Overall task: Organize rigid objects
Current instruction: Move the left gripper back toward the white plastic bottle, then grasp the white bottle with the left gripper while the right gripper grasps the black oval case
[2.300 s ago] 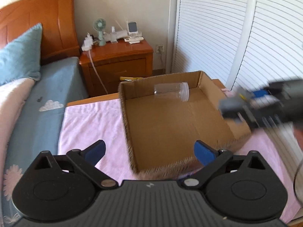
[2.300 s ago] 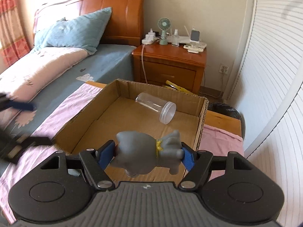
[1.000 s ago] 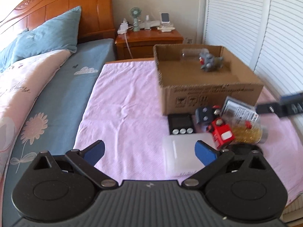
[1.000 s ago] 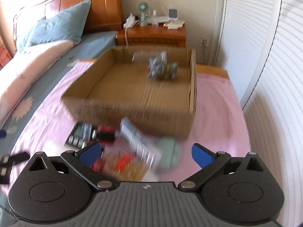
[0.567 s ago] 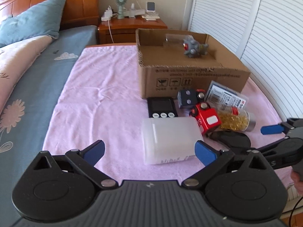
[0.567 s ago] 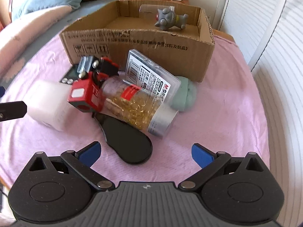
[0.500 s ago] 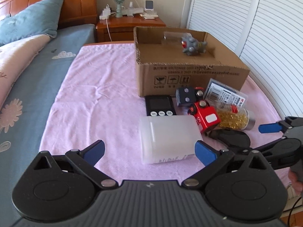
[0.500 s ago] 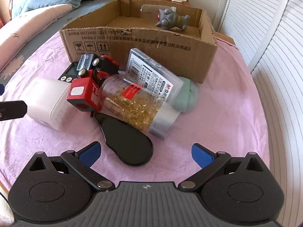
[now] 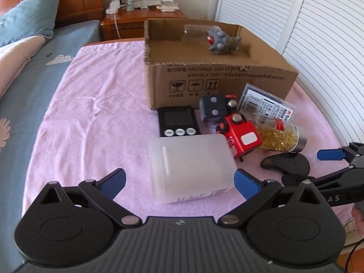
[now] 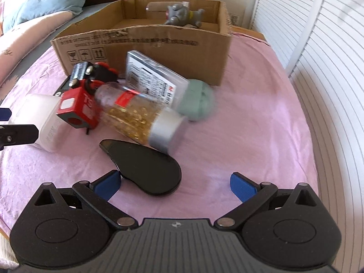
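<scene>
A cardboard box (image 9: 227,79) (image 10: 145,43) stands on a pink cloth; a grey toy figure (image 9: 221,39) (image 10: 182,14) and a clear jar (image 9: 195,31) lie inside. In front lie a frosted white container (image 9: 191,167) (image 10: 41,118), a black timer (image 9: 178,121), a red toy truck (image 9: 241,135) (image 10: 78,105), a jar of gold beads (image 9: 279,136) (image 10: 138,116), a flat labelled case (image 9: 266,105) (image 10: 154,79), a green round thing (image 10: 196,100) and a black teardrop-shaped piece (image 9: 286,162) (image 10: 145,168). My left gripper (image 9: 179,179) is open around the white container's near end. My right gripper (image 10: 174,184) is open just before the black piece.
The pink cloth (image 9: 95,104) covers a table beside a bed with blue bedding (image 9: 20,68) on the left. White louvred doors (image 9: 318,22) run along the right. A wooden nightstand (image 9: 141,20) with a fan stands behind the box.
The right gripper let go of the grey toy in the box and drew back to the pile, then moved closer to the black piece. The left gripper pulled back and lowered toward the white container.
</scene>
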Tool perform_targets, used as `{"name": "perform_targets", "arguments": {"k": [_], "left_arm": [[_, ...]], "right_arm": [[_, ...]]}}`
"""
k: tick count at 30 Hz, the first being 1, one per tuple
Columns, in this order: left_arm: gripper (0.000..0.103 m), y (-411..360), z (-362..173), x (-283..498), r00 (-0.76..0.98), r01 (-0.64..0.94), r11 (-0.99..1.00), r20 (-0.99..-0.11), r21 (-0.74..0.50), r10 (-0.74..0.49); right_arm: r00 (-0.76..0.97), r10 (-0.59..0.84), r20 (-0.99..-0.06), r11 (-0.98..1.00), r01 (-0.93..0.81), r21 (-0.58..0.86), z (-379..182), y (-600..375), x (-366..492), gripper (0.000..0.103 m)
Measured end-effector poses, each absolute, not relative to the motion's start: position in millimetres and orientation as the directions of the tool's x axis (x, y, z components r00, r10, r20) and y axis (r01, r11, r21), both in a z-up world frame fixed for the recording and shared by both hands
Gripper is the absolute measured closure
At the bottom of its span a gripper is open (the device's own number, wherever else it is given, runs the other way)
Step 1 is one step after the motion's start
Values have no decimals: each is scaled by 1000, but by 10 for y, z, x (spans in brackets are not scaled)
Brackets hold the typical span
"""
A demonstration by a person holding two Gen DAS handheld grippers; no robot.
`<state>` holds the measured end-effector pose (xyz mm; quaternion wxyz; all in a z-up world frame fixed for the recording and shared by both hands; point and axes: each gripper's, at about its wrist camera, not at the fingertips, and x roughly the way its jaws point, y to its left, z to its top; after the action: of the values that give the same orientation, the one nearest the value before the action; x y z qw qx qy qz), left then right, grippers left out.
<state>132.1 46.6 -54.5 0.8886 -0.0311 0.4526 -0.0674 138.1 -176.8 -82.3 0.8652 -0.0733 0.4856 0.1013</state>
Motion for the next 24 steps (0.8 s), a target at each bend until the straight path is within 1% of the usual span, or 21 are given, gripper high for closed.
{"name": "perform_targets", "arguments": {"k": [7, 16, 20, 24], "left_arm": [[2, 400, -587, 1378, 568, 113, 986, -807, -121, -164], [2, 370, -602, 1397, 563, 130, 984, -807, -123, -175], [2, 379, -631, 1408, 559, 124, 984, -811, -127, -175], [2, 384, -661, 1423, 550, 120, 984, -816, -131, -176]], "right_arm": [[494, 68, -867, 983, -183, -27, -808, -1943, 1343, 0], [531, 116, -839, 970, -244, -21, -756, -1630, 1446, 0], [546, 98, -832, 969, -242, -45, -830, -1504, 1550, 0], [548, 84, -832, 974, -222, -48, -844, -1578, 1550, 0]]}}
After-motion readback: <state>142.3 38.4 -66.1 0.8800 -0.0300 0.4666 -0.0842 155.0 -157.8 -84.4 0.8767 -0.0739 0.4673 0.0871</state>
